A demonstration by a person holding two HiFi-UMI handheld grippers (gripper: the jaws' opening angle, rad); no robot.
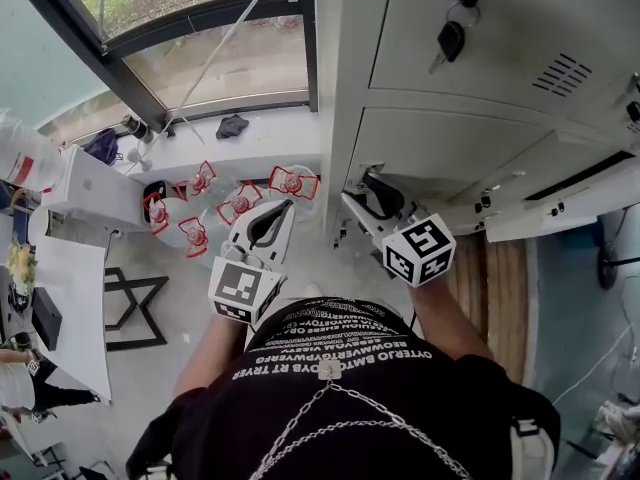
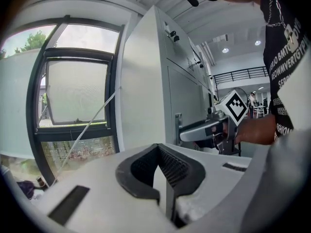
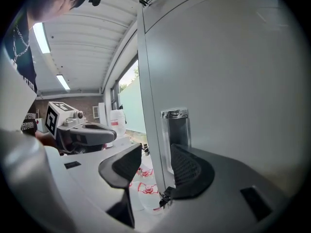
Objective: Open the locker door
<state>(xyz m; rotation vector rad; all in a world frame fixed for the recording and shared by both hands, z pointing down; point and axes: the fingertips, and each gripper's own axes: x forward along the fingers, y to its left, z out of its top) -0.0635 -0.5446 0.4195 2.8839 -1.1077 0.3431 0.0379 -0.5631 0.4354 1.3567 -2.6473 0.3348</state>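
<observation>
The grey locker (image 1: 450, 148) stands in front of me, with a chrome recessed handle (image 3: 175, 132) near its door's left edge. My right gripper (image 3: 156, 166) is open and straddles that edge. Its right pad (image 3: 192, 171) lies by the handle on the door's face, and its left pad (image 3: 124, 166) hangs free beside the locker's side. In the head view the right gripper (image 1: 365, 200) sits at the lower door's left corner. My left gripper (image 1: 280, 210) is shut on nothing and hangs left of the locker, apart from it. Its pads (image 2: 170, 166) meet.
Several water bottles with red labels (image 1: 240, 203) stand on the floor under the left gripper. A window (image 1: 200, 28) fills the wall to the left. Keys (image 1: 452, 38) hang from the upper locker door. A white table (image 1: 70, 298) and a black stool (image 1: 130, 308) stand at far left.
</observation>
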